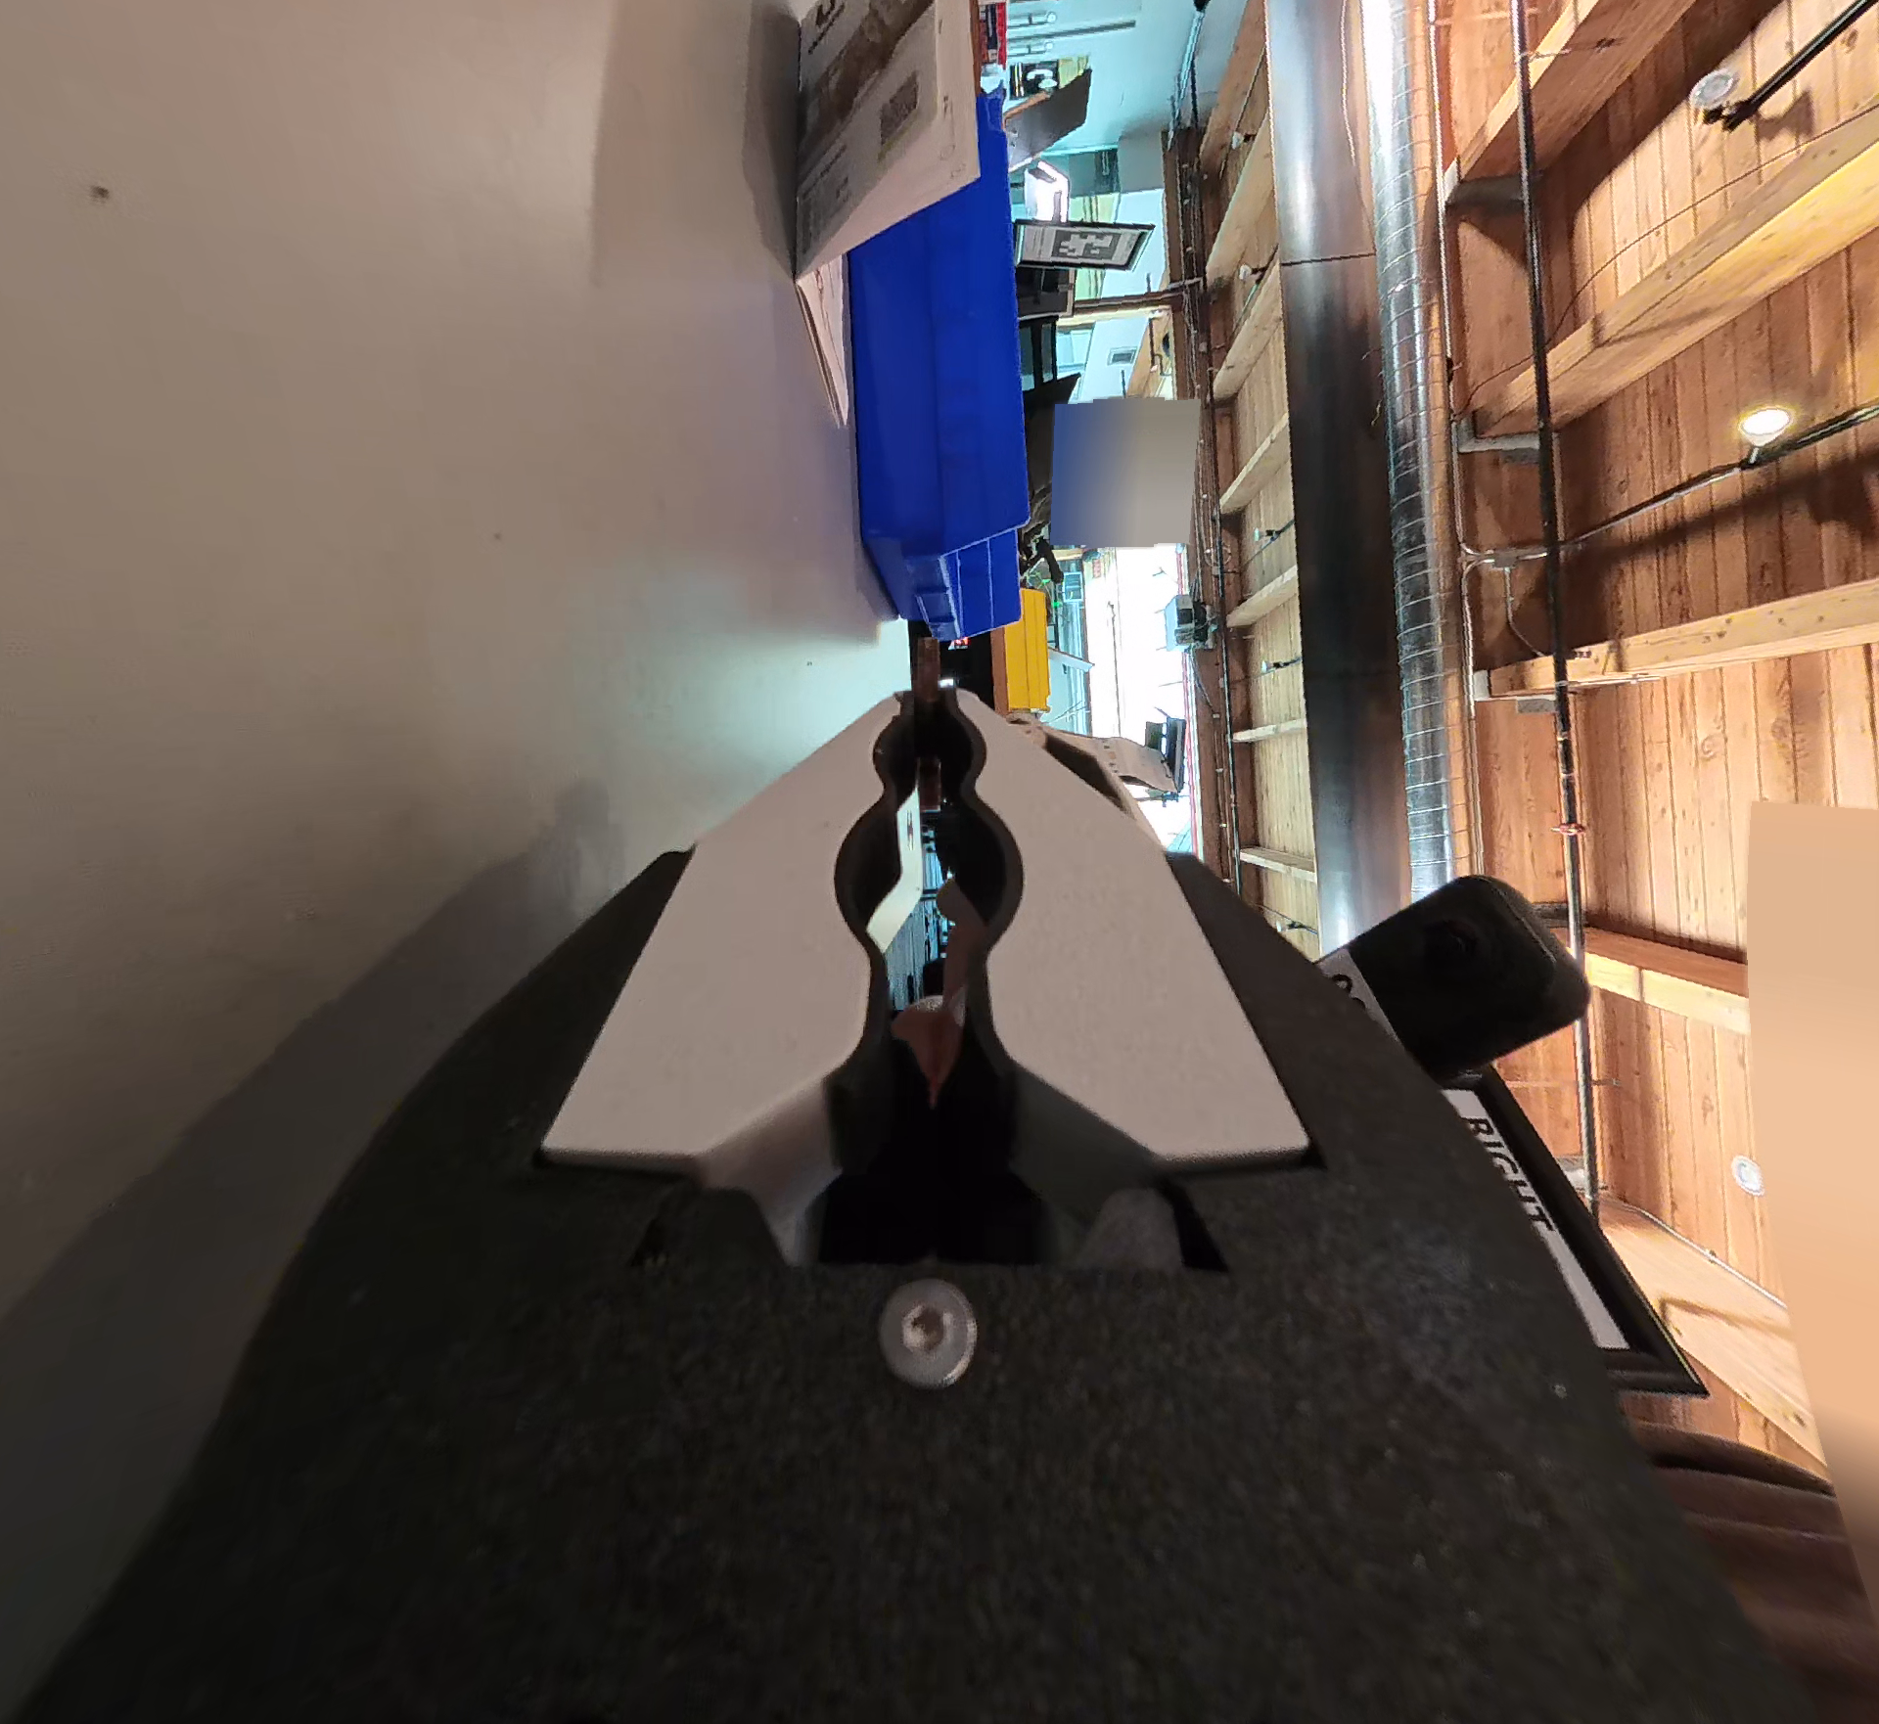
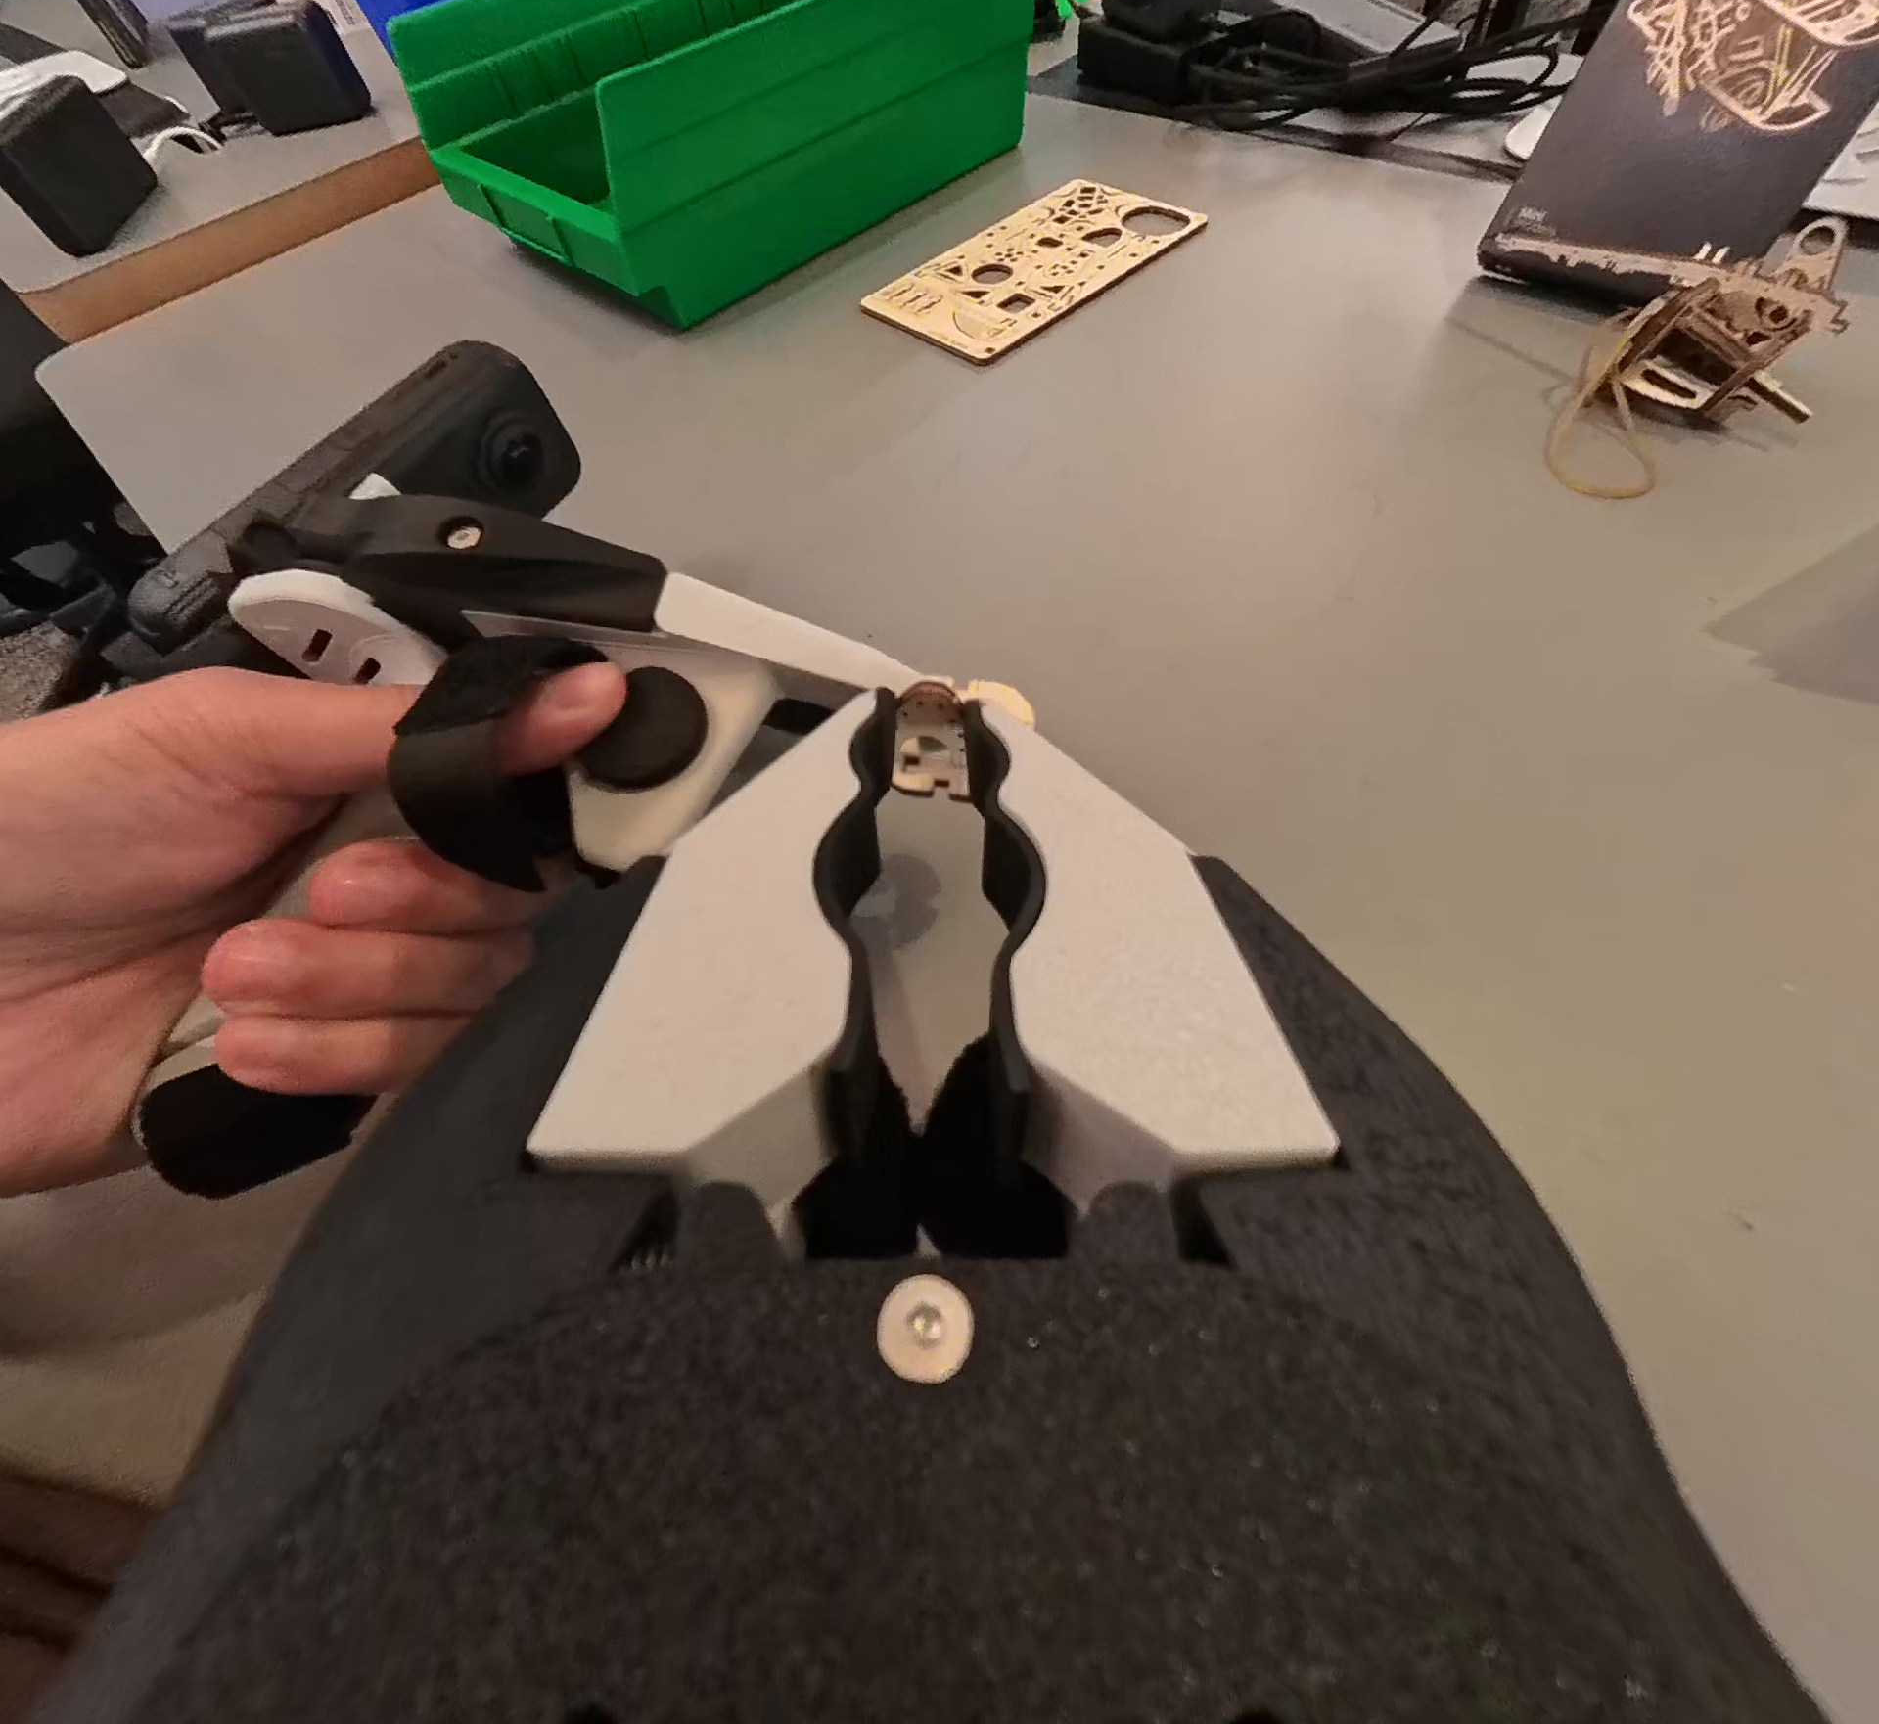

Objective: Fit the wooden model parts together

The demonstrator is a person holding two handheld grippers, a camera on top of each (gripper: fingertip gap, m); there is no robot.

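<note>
Both grippers tip to tip: left gripper (image 2: 920,689) rolled sideways, right gripper (image 2: 927,740) level.

Small pale wooden part (image 2: 927,753), claw-pinched

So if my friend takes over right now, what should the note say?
Right gripper: shut on a small flat wooden piece, held above the grey table.
Left gripper: shut on a thin wooden part, its tip meeting the right one's piece.
On the table: the punched-out wooden parts sheet, the half-built wooden model by the dark box, the empty green plastic bin.
Done: both bits picked up.
Left: push them together; the joint can't be seen clearly.
</note>
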